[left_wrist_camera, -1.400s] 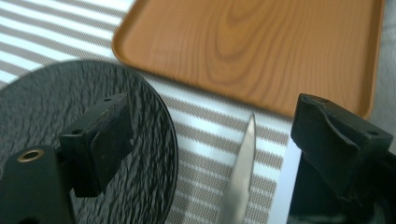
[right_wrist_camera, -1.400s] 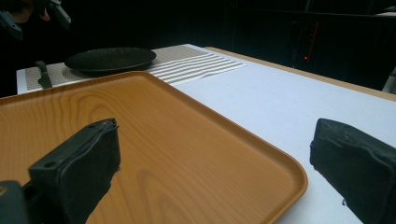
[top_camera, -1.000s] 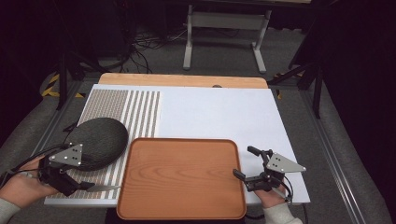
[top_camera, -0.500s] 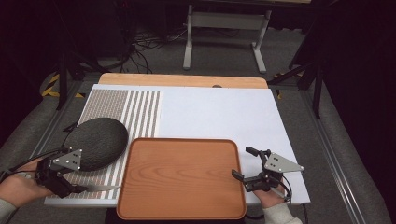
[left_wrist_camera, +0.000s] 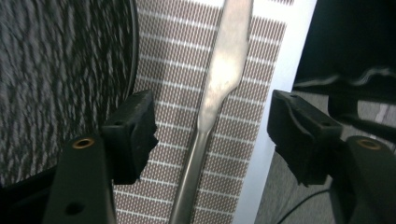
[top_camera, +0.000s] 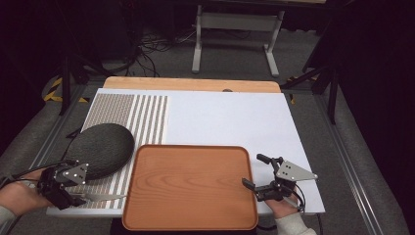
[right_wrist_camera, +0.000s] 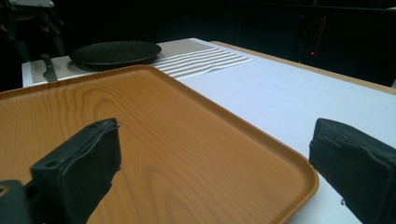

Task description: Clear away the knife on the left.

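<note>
A silver table knife [left_wrist_camera: 224, 70] lies on the striped placemat [top_camera: 147, 117], near the table's front left edge [top_camera: 100, 197]. My left gripper [left_wrist_camera: 212, 126] straddles the knife's handle. Its jaws have just been closing, with the knife between them, but a gap remains on each side and the pads do not touch it. From above, the left gripper [top_camera: 73, 196] sits just in front of the dark plate [top_camera: 100, 149]. My right gripper [top_camera: 254, 171] stands open at the right rim of the wooden tray [top_camera: 188, 186], with nothing between its jaws [right_wrist_camera: 210, 172].
The dark plate [right_wrist_camera: 116, 52] rests on the placemat left of the tray [right_wrist_camera: 140, 121]. A white mat [top_camera: 230, 122] covers the table behind the tray. The table's front edge runs close to both hands. A metal stand [top_camera: 235, 29] is on the floor beyond the table.
The left gripper has shifted slightly toward the front left edge, down over the knife's handle, and its jaws have narrowed. The right gripper has kept still.
</note>
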`<move>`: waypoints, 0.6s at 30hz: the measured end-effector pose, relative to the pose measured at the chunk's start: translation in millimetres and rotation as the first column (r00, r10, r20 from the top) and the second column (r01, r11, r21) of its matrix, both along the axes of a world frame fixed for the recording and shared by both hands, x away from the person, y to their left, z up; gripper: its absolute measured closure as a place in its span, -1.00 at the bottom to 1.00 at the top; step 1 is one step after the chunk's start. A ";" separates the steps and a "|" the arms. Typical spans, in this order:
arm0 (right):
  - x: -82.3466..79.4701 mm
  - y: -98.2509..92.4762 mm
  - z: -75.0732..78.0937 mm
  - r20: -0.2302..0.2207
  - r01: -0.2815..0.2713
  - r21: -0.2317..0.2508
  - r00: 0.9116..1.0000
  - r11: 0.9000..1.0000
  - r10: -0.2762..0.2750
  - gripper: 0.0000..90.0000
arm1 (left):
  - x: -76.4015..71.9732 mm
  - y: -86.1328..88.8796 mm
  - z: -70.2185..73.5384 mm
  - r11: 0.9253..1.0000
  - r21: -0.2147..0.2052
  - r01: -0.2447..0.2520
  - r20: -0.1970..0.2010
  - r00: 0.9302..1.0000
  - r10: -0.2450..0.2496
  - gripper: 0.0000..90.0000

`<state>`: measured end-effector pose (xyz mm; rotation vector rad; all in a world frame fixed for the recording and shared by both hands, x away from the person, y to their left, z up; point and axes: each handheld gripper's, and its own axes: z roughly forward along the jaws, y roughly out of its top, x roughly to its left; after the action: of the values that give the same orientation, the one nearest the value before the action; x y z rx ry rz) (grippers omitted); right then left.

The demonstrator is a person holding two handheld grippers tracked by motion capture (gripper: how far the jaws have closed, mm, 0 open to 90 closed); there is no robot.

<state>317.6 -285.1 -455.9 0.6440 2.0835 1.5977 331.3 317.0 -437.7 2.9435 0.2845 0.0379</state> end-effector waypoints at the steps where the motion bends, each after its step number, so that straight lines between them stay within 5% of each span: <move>1: -0.2 0.2 0.0 0.000 0.002 -0.003 1.000 1.000 -0.002 -0.94 | 0.0 0.0 0.0 1.000 0.000 0.000 0.000 1.000 0.000 -0.18; 8: -0.3 1.0 -0.1 0.002 0.002 0.002 1.000 1.000 -0.002 -0.93 | 1.1 -0.4 -6.0 0.997 0.054 0.047 0.013 0.999 -0.048 0.10; 11: -0.7 1.7 -0.2 0.000 0.001 -0.002 1.000 1.000 -0.001 -0.93 | -0.1 -3.5 -7.8 0.991 0.108 0.081 0.027 0.996 -0.085 0.15; 18: -1.2 2.6 -0.1 0.001 0.000 -0.009 1.000 1.000 0.000 -0.93 | -0.8 -4.5 -10.1 0.981 0.156 0.118 0.030 0.992 -0.124 0.42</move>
<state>316.4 -282.5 -456.0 0.6407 2.0883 1.5878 330.5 312.5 -447.8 3.1026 0.0996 0.1065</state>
